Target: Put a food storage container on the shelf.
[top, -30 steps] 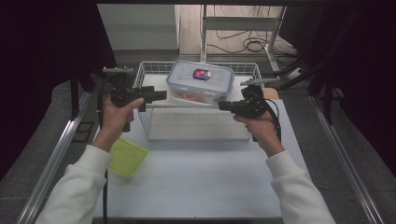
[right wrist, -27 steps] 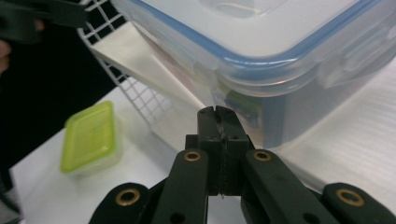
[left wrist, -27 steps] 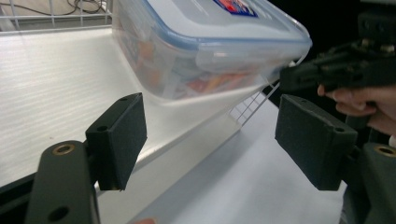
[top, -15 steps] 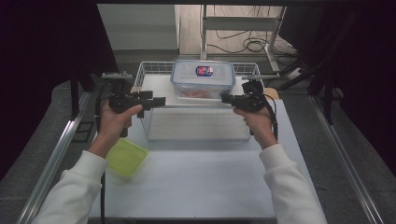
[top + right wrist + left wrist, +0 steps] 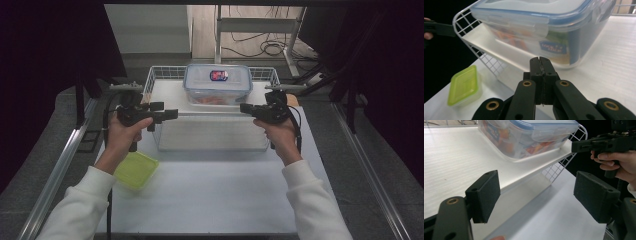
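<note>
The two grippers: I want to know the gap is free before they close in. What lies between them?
In the high view, the wire basket and the clear lidded food box in it sit between the left gripper and right gripper.

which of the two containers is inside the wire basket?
The large clear plastic container with the blue-rimmed lid; it sits in the white wire basket. The small green-lidded container lies outside, on the table.
</note>
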The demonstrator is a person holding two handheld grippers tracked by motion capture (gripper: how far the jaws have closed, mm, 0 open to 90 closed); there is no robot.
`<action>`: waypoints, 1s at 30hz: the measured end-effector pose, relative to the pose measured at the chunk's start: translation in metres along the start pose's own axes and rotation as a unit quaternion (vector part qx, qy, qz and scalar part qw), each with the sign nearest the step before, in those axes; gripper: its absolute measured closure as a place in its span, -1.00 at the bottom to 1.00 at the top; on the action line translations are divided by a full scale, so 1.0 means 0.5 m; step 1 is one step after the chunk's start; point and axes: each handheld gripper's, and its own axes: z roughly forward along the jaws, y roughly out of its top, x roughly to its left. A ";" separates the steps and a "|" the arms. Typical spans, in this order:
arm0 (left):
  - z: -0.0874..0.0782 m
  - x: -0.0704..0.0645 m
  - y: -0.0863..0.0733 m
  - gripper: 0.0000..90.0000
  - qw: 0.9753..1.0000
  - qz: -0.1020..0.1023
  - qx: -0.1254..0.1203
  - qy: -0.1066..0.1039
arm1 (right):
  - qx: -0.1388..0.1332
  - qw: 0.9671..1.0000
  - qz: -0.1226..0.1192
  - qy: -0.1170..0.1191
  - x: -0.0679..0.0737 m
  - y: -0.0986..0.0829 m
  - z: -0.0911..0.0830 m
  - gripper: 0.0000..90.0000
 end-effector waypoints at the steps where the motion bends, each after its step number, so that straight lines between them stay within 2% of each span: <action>1: 0.000 -0.002 -0.002 -0.54 1.000 0.001 0.000 -0.001 | 0.000 1.000 0.000 0.000 0.000 0.000 0.000 0.97; 5: -0.004 -0.011 -0.018 -0.54 1.000 0.007 -0.002 -0.006 | 0.002 1.000 -0.004 0.015 0.006 -0.018 -0.021 0.97; 9: -0.007 -0.015 -0.035 -0.54 1.000 0.000 -0.001 -0.016 | 0.007 1.000 -0.003 0.026 0.010 -0.036 -0.034 0.97; 13: -0.015 -0.027 -0.083 -0.52 1.000 0.001 0.004 -0.007 | 0.019 0.999 -0.004 0.033 0.010 -0.078 -0.051 0.97; 15: -0.015 -0.029 -0.095 -0.52 1.000 0.000 0.009 -0.012 | 0.021 0.999 -0.004 0.036 0.009 -0.088 -0.054 0.97; 16: -0.016 -0.031 -0.117 -0.52 1.000 -0.006 0.016 -0.020 | 0.027 0.999 -0.006 0.032 0.007 -0.109 -0.059 0.97; 17: -0.016 -0.031 -0.117 -0.52 1.000 -0.006 0.016 -0.020 | 0.027 0.999 -0.006 0.032 0.007 -0.109 -0.059 0.97; 18: -0.017 -0.033 -0.137 -0.52 1.000 -0.002 0.022 -0.018 | 0.031 0.999 -0.006 0.031 0.006 -0.117 -0.060 0.97; 20: -0.019 -0.037 -0.163 -0.53 0.999 0.003 0.029 -0.017 | 0.038 0.999 -0.006 0.030 0.002 -0.145 -0.063 0.97; 22: -0.020 -0.038 -0.197 -0.53 0.999 0.004 0.035 -0.022 | 0.041 0.998 0.004 0.037 -0.006 -0.185 -0.065 0.96; 23: -0.020 -0.038 -0.197 -0.53 0.999 0.004 0.035 -0.022 | 0.041 0.998 0.004 0.037 -0.006 -0.185 -0.065 0.96; 26: -0.021 -0.034 -0.235 -0.53 0.999 -0.004 0.043 -0.023 | 0.048 0.998 0.014 0.042 -0.018 -0.232 -0.066 0.96; 27: -0.021 -0.034 -0.235 -0.53 0.999 -0.004 0.043 -0.023 | 0.048 0.998 0.014 0.042 -0.018 -0.232 -0.066 0.96; 28: -0.020 -0.031 -0.252 -0.53 0.998 -0.005 0.051 -0.024 | 0.061 0.997 0.015 0.040 -0.020 -0.254 -0.065 0.96; 30: -0.020 -0.030 -0.258 -0.53 0.998 -0.008 0.053 -0.022 | 0.068 0.997 0.011 0.037 -0.020 -0.260 -0.064 0.96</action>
